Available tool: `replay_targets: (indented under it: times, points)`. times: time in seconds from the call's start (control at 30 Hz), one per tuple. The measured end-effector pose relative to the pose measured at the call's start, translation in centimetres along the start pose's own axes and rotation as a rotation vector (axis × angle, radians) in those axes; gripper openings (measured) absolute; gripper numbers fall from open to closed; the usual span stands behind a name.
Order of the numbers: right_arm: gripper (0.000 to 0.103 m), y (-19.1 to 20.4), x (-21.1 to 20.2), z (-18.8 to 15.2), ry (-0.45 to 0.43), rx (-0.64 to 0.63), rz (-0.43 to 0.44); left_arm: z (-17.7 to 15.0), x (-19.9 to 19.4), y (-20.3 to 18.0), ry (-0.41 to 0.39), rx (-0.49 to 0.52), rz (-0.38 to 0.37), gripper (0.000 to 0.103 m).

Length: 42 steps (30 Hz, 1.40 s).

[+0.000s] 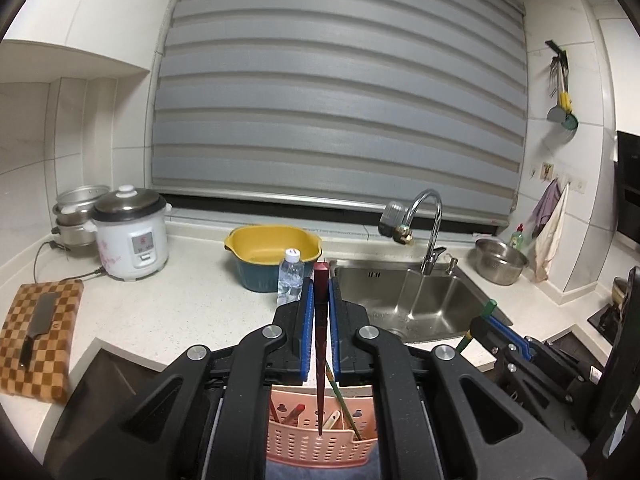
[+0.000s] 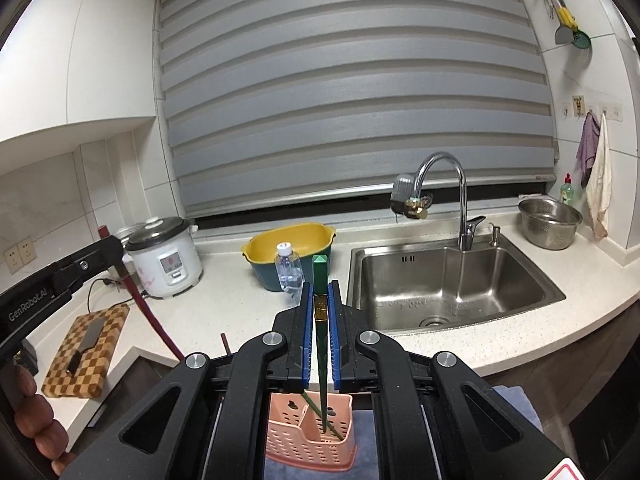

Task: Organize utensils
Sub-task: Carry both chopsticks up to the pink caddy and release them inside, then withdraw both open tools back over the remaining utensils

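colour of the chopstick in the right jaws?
Green chopstick, with a gold band; clearest in the right wrist view.

Two wrist fisheyes side by side, aimed slightly downward along own fingers; shared: sink [image 1: 416, 300] [image 2: 452, 280], pink basket [image 1: 320, 436] [image 2: 310, 436].

Pink basket [image 1: 320, 444] — base behind tool body
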State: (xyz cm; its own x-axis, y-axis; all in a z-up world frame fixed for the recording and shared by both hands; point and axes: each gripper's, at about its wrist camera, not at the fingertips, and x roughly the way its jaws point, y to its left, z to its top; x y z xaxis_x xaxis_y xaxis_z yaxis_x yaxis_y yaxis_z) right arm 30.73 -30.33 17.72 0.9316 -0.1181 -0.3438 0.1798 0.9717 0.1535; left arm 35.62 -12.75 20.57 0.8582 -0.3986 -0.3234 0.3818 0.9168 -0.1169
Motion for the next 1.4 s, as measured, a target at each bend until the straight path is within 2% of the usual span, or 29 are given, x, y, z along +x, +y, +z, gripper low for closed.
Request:
replay_targets:
  times: [0.2, 0.57, 0.6, 0.63, 0.7, 0.73, 0.77, 1.0, 1.13, 1.4]
  points:
    - [0.007, 0.1, 3.1, -1.5, 0.050, -0.028, -0.006, -1.9, 3.8, -0.1, 0.040, 0.041, 0.024, 0.007]
    - [0.007, 0.2, 5.4, -3.6, 0.105, -0.050, -0.007, -4.0, 6.0, 0.7, 0.089, 0.012, 0.033, 0.008]
    - [0.011, 0.3, 5.3, -3.6, 0.106, -0.052, -0.007, -4.0, 5.8, 0.8, 0.086, 0.006, 0.038, 0.012]
    - [0.014, 0.3, 5.1, -3.6, 0.101, -0.053, -0.007, -3.9, 5.7, 0.9, 0.087, 0.000, 0.036, 0.020]
    - [0.030, 0.3, 4.7, -3.5, 0.088, -0.049, -0.009, -3.8, 5.3, 1.0, 0.080, -0.007, 0.042, 0.035]
    - [0.033, 0.2, 4.4, -3.4, 0.081, -0.046, -0.010, -3.8, 4.9, 1.0, 0.072, -0.006, 0.051, 0.042]
    - [0.036, 0.2, 4.1, -3.4, 0.076, -0.043, -0.009, -3.8, 4.6, 1.0, 0.067, -0.005, 0.056, 0.044]
    - [0.043, 0.0, 1.1, -3.8, 0.070, -0.021, 0.001, -4.3, 1.6, 1.2, 0.083, -0.005, 0.076, 0.052]
    - [0.047, -0.1, -1.5, -4.8, 0.071, -0.013, 0.001, -5.2, -1.0, 0.9, 0.091, 0.011, 0.098, 0.060]
    - [0.050, -0.5, -7.8, -8.4, 0.113, 0.010, 0.007, -8.1, -6.8, 0.9, 0.144, 0.010, 0.118, 0.061]
